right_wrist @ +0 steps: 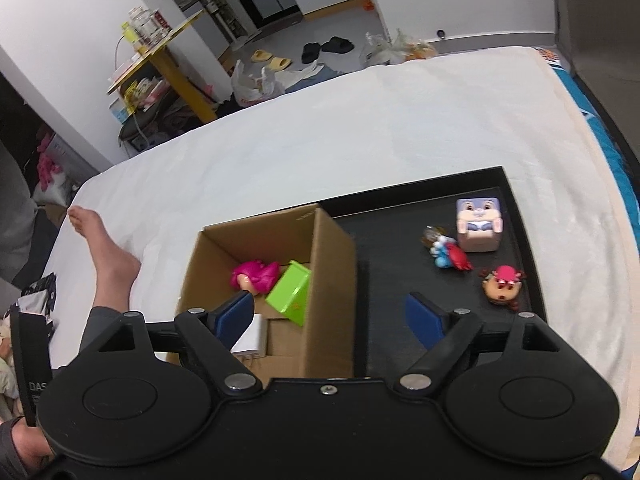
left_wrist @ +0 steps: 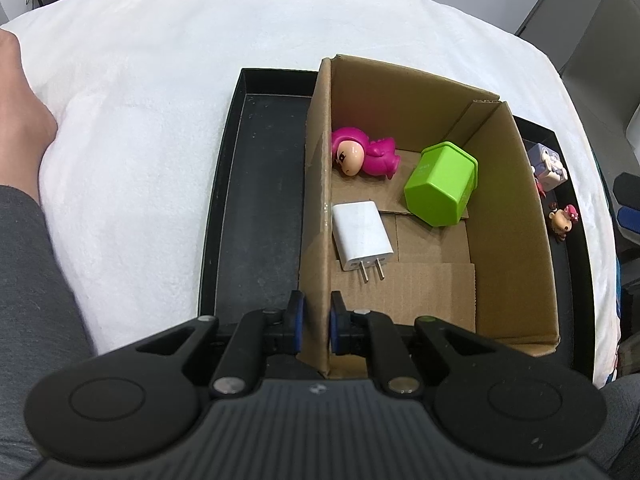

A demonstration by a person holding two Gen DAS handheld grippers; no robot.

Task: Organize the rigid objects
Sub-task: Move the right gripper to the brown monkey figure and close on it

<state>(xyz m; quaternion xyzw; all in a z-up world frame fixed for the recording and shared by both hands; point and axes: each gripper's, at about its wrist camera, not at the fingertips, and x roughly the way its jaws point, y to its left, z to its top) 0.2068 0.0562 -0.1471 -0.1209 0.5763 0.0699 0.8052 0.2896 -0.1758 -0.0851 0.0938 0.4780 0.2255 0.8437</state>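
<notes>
An open cardboard box (left_wrist: 516, 220) stands on a black tray (left_wrist: 256, 208). Inside lie a pink figurine (left_wrist: 372, 154), a green hexagonal container (left_wrist: 440, 188) on its side and a white plug adapter (left_wrist: 362, 236). My left gripper (left_wrist: 318, 320) is shut on the box's left wall at its near corner. My right gripper (right_wrist: 330, 316) is open and empty, above the box's right wall (right_wrist: 332, 280). On the tray right of the box sit a bunny cube (right_wrist: 478, 224), a red-and-blue small figure (right_wrist: 448, 254) and a brown round-faced figure (right_wrist: 502, 282).
The tray rests on a white blanket (left_wrist: 160, 92). A person's bare foot (right_wrist: 106, 256) lies on the blanket left of the box. A yellow shelf (right_wrist: 160, 60), bags and slippers stand on the floor beyond.
</notes>
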